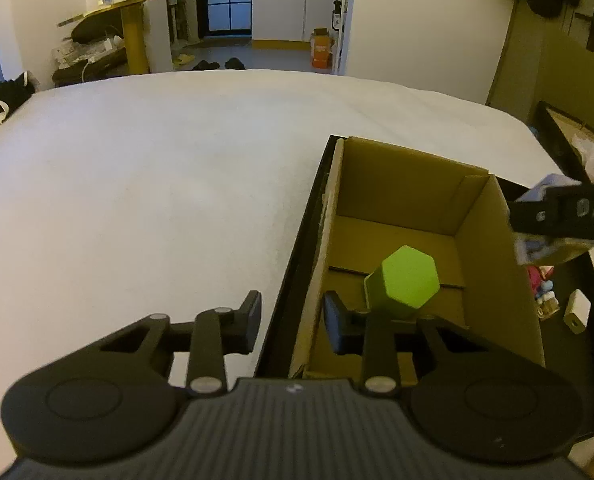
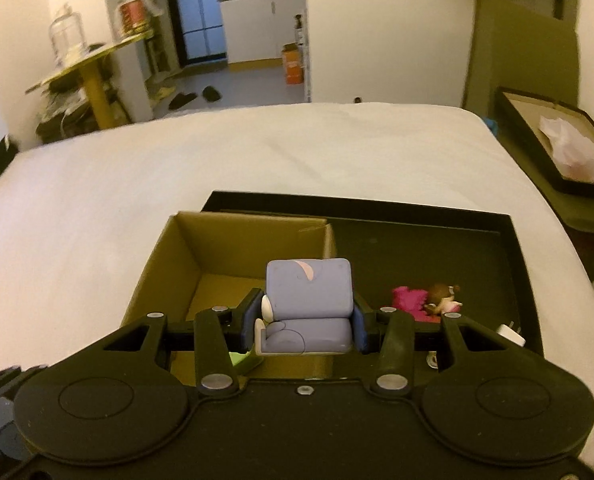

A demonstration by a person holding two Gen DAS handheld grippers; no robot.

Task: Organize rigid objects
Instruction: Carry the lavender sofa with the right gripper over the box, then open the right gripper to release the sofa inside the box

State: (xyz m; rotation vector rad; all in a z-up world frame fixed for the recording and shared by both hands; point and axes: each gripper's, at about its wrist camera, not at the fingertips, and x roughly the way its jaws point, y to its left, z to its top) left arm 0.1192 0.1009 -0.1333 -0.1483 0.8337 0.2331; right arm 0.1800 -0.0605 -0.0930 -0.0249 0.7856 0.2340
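I am seeing the green hexagonal block (image 1: 407, 280) lying inside the cardboard box (image 1: 493, 264), which is sitting in a black tray (image 2: 509, 240) on the white bed (image 1: 157, 168). My left hand-held gripper (image 1: 293, 326) is straddling the box's near-left wall, jaws partly apart and gripping nothing. My right hand-held gripper (image 2: 303, 324) is pressing its pads on a purple-grey blocky toy figure (image 2: 309, 304), holding it above the box's right wall. A pink toy (image 2: 411, 300), a small doll (image 2: 443, 300) and a white adapter (image 1: 577, 312) are lying in the tray.
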